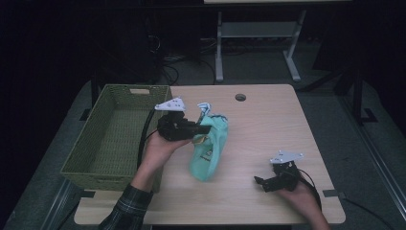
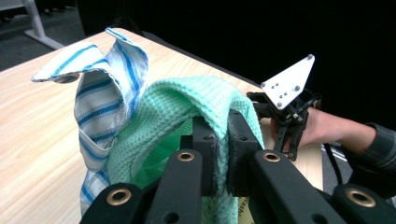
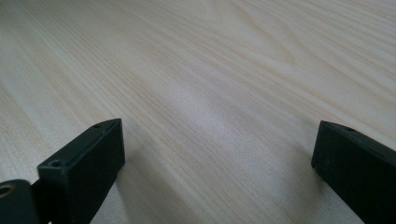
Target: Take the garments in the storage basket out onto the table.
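A mint-green waffle cloth hangs over the middle of the wooden table, its top edge pinched in my left gripper. In the left gripper view the jaws are shut on a fold of the green cloth, and a blue-and-white striped cloth bunches against its left side. That striped cloth pokes up just behind the green one in the high view. My right gripper rests low near the table's front right corner. Its fingers stand wide apart over bare wood, holding nothing.
A green woven basket stands along the table's left side, right beside my left hand. A round cable hole sits near the far edge. Beyond the table stand a white desk frame and floor cables.
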The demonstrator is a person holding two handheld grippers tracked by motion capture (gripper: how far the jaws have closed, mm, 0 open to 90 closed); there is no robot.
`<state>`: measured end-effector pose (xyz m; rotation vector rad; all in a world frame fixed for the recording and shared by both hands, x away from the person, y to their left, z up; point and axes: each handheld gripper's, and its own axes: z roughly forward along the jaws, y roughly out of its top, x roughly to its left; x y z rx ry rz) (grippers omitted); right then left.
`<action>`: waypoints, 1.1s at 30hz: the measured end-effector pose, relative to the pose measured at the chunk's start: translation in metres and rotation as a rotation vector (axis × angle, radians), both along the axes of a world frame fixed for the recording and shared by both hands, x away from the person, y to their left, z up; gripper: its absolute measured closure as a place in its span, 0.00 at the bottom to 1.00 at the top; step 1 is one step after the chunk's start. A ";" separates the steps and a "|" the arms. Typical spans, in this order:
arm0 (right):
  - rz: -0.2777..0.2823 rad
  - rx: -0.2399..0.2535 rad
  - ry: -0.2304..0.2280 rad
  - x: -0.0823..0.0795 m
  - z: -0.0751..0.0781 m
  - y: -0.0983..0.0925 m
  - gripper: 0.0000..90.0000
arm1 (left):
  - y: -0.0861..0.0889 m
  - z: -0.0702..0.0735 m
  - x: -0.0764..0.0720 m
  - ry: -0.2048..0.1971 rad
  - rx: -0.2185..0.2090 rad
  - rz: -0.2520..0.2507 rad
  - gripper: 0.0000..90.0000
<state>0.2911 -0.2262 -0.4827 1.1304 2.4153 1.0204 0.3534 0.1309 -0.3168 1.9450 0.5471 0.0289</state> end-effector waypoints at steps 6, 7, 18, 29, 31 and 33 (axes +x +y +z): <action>0.000 0.000 0.000 0.000 0.000 0.000 0.03 | -0.006 -0.003 -0.002 0.002 0.005 0.002 0.94; 0.000 0.000 0.000 0.000 0.000 0.000 0.03 | -0.008 -0.005 -0.002 -0.003 0.016 0.005 0.94; -0.001 0.001 0.001 0.000 0.000 0.000 0.03 | -0.029 -0.036 0.004 0.020 0.076 0.025 0.93; 0.002 0.000 0.001 0.000 0.000 0.000 0.03 | -0.058 -0.079 0.005 0.061 0.137 -0.008 0.93; 0.002 0.000 0.001 0.000 0.000 0.000 0.03 | -0.061 -0.086 0.005 0.071 0.151 -0.018 0.93; 0.003 0.000 0.001 0.000 0.000 0.000 0.03 | -0.065 -0.093 0.004 0.079 0.165 -0.015 0.93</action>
